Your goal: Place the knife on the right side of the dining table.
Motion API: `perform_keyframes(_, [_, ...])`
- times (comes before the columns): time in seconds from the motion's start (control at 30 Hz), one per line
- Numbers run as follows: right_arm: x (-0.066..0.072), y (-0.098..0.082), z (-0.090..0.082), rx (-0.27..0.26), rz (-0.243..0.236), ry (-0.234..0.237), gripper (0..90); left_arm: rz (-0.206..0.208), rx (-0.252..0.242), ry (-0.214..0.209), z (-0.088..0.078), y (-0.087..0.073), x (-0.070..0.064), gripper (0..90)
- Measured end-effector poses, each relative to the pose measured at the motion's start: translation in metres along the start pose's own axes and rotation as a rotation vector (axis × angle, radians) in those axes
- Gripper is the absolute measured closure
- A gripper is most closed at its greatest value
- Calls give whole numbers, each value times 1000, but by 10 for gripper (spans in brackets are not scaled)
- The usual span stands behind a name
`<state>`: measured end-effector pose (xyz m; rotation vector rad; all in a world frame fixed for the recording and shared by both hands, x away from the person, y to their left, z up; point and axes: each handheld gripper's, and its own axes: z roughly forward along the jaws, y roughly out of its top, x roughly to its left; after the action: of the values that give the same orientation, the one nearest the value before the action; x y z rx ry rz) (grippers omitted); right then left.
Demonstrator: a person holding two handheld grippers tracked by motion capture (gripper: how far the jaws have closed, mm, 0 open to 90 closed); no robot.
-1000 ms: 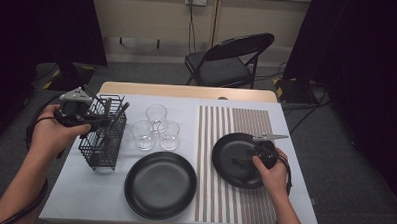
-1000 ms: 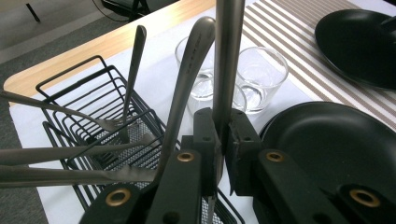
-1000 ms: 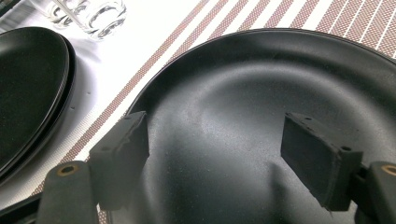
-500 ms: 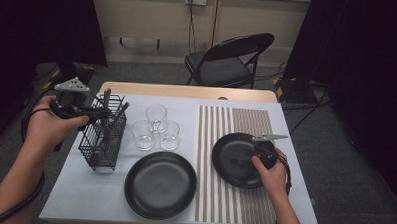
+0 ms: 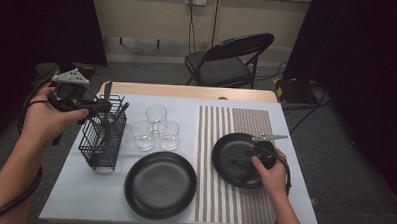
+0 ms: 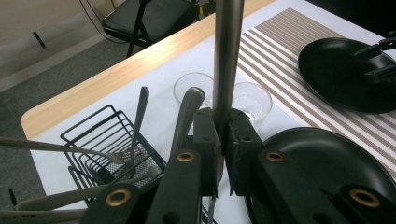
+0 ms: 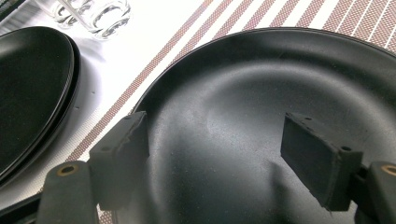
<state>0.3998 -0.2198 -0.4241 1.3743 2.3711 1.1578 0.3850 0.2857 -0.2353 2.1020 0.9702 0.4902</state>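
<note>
My left gripper is shut on the round silver handle of a metal utensil, which stands upright between the pads. In the high view this gripper hangs over the black wire cutlery basket at the table's left. The basket holds several more utensils. My right gripper is open just above the right black plate, with nothing between its jaws. In the high view it is over that plate, which rests on the striped placemat.
A second black plate lies at the front middle of the white tabletop. Three clear glasses stand between the basket and the placemat. A black folding chair stands beyond the table's far edge.
My left hand has risen over the basket with the utensil still gripped. The right hand and its gripper have stayed over the right plate.
</note>
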Motion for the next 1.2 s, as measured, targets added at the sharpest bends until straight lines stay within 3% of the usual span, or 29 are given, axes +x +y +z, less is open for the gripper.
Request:
perform_keyframes(0.3, [0, 1, -2, -1, 3, -2, 226, 9, -8, -21, -6, 10, -7, 837])
perform_keyframes(0.73, [0, 2, -4, -14, -6, -4, 226, 19, -19, -13, -19, 26, -13, 838])
perform_keyframes(0.87, [0, 2, -4, -15, -9, -4, 226, 43, -12, -11, -21, 32, -15, 838])
perform_keyframes(1.2, [1, 3, -5, -18, -8, -1, 226, 48, -29, -47, -17, 41, -27, 838])
